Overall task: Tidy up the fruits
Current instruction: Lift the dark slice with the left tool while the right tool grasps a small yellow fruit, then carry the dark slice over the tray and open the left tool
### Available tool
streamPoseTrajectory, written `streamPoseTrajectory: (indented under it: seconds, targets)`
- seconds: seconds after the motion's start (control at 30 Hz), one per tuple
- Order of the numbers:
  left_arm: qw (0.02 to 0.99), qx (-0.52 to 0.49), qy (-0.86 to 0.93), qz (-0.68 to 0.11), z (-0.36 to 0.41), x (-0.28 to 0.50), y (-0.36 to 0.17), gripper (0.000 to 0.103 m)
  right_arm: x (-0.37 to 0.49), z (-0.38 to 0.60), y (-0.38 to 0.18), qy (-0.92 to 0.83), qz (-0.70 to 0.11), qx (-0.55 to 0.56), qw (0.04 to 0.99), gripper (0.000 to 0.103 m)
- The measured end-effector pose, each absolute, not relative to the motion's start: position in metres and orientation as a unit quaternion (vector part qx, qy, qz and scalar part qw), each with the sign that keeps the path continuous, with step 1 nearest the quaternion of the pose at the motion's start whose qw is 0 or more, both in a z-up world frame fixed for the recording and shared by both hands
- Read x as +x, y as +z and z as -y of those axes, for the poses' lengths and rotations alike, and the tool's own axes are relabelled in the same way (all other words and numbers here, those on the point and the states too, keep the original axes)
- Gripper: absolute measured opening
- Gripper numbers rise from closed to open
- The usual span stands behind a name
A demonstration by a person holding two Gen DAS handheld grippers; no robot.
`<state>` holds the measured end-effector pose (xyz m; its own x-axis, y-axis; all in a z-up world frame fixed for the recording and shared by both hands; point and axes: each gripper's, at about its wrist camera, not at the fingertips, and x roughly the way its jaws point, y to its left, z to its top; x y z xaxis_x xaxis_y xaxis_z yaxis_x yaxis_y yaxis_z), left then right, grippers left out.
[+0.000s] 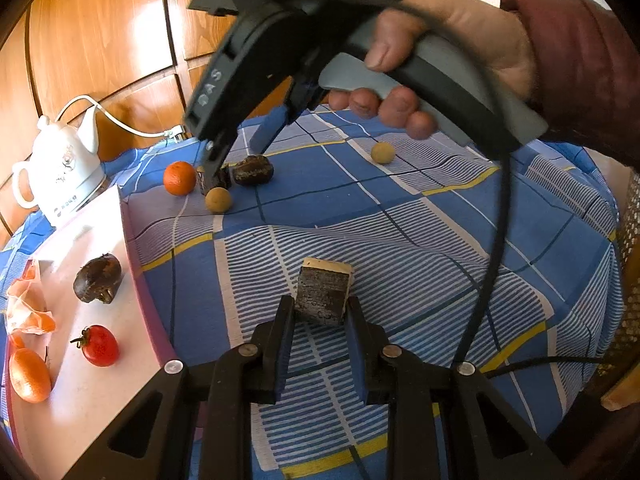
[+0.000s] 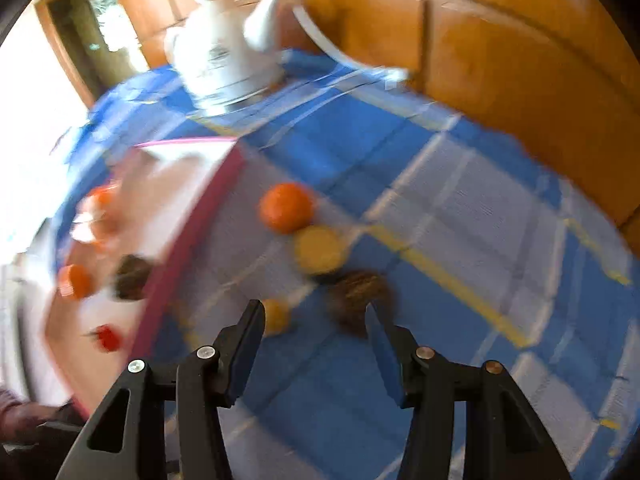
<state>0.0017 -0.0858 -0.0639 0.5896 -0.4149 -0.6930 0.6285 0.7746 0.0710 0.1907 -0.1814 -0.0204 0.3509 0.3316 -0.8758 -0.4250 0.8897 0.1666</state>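
Observation:
My left gripper [image 1: 320, 320] is shut on a dark block with a pale top [image 1: 323, 294], held above the blue checked cloth. My right gripper [image 2: 316, 332] is open and empty; in the left wrist view it [image 1: 236, 152] hangs over an orange [image 1: 179, 177], a dark brown fruit [image 1: 253, 170] and a small tan fruit [image 1: 218, 199]. Another tan fruit [image 1: 383, 152] lies further right. The white board [image 1: 100, 400] at left holds a dark fruit [image 1: 98, 278], a red tomato [image 1: 100, 345] and an orange fruit [image 1: 29, 374]. The right wrist view is blurred: the orange [image 2: 286, 207], a yellow fruit [image 2: 318, 249], the brown fruit [image 2: 358, 294].
A white teapot [image 1: 60, 168] with a cord stands at the back left on the cloth. Wooden panels form the wall behind. Crumpled orange-white wrapping [image 1: 28, 304] lies on the board's left edge. A woven basket edge [image 1: 630, 280] shows at far right.

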Motion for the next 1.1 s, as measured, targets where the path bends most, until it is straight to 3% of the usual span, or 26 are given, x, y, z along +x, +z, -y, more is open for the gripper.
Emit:
streamPoseTrajectory:
  seconds: [0.1,0.33,0.5,0.7,1.1]
  targets:
    - [0.877,0.157,-0.297,-0.342,0.086,0.002,-0.064,0.025,0.188,0.166,-0.028,0.249,-0.523,-0.062,0.813,0.051]
    - [0.877,0.157,-0.296,-0.345,0.087,0.003,-0.064,0.025,0.194,0.143,-0.050,0.231,-0.536,-0.095,0.806,0.024]
    - [0.877,0.151,-0.296,-0.347,0.085,0.004,-0.063,0.025,0.169,0.155,-0.034,0.216,-0.512,-0.130,0.821,0.023]
    - [0.879,0.139,-0.292,-0.351,0.081,0.010,-0.060,0.025,0.133,0.223,-0.018,0.171,-0.518,-0.093,0.833,0.024]
    - [0.892,0.053,-0.268,-0.359,0.053,0.032,-0.025,0.025,0.104,0.245,-0.055,0.152,-0.553,-0.105,0.813,0.024]
